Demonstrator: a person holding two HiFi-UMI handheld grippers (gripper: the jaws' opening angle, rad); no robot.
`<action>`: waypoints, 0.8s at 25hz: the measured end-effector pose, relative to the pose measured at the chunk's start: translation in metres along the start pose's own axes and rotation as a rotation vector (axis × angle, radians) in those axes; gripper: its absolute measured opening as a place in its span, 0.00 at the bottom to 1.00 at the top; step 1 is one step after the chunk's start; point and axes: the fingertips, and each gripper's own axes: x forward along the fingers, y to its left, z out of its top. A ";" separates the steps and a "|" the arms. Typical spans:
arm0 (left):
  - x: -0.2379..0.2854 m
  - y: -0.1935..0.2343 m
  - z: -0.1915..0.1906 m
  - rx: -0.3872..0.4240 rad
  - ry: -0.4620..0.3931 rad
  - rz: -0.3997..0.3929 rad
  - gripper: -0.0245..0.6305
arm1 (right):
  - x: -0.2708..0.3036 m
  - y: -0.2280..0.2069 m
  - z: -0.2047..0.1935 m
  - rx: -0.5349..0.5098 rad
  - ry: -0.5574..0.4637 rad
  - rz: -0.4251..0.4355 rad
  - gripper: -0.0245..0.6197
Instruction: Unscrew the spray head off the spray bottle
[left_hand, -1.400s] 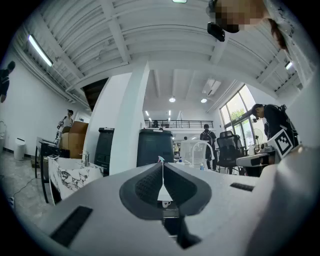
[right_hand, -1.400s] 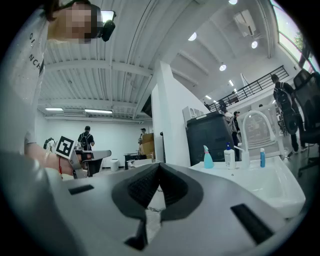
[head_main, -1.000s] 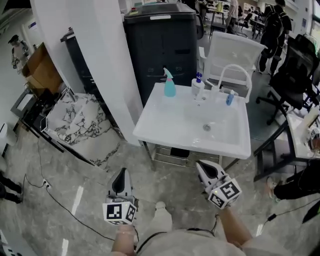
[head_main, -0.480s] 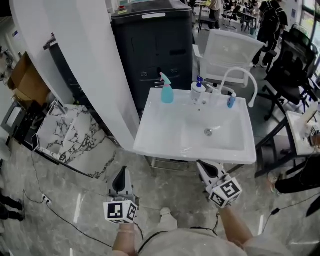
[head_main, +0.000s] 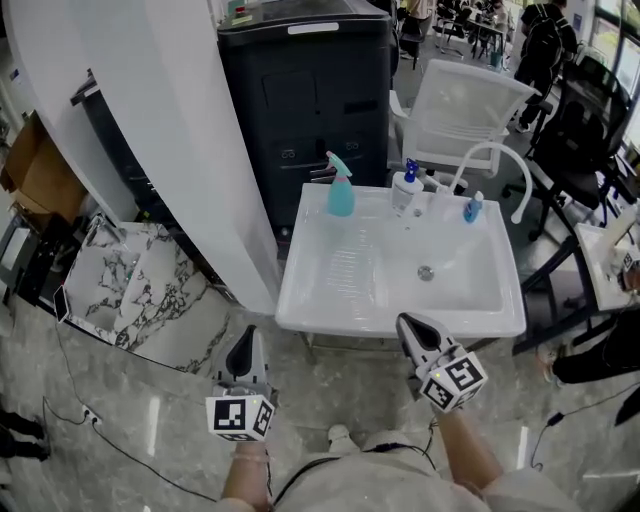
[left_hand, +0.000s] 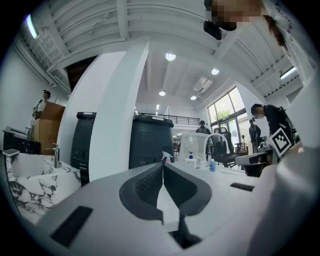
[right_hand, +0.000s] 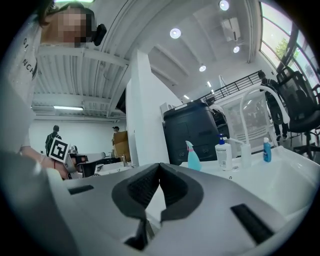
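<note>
A teal spray bottle (head_main: 340, 187) with a spray head stands upright on the back left rim of a white sink (head_main: 330, 300); it also shows small in the left gripper view as the spray bottle (left_hand: 165, 157) and in the right gripper view as the spray bottle (right_hand: 192, 156). My left gripper (head_main: 246, 340) hangs shut and empty just short of the sink's front left corner. My right gripper (head_main: 413, 325) is shut and empty over the sink's front rim. Both point level toward the bottle, well apart from it.
A white pump bottle (head_main: 406, 187), a curved white tap (head_main: 490, 165) and a small blue bottle (head_main: 471, 209) stand along the sink's back edge. Behind it are a black cabinet (head_main: 310, 90) and a white chair (head_main: 460, 110). A white pillar (head_main: 170, 130) stands left, office chairs right.
Both grippers and the head have moved forward toward the sink; the right gripper now reaches over its front rim. The jaws stayed shut.
</note>
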 end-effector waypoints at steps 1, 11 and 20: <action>0.003 0.003 -0.001 -0.004 0.002 -0.002 0.05 | 0.003 0.000 0.000 -0.002 0.005 0.000 0.05; 0.039 0.003 -0.019 -0.029 0.027 -0.051 0.05 | 0.029 -0.030 -0.005 0.004 0.028 -0.023 0.05; 0.107 0.026 -0.020 -0.014 0.038 -0.054 0.05 | 0.091 -0.072 0.007 -0.015 0.032 -0.013 0.05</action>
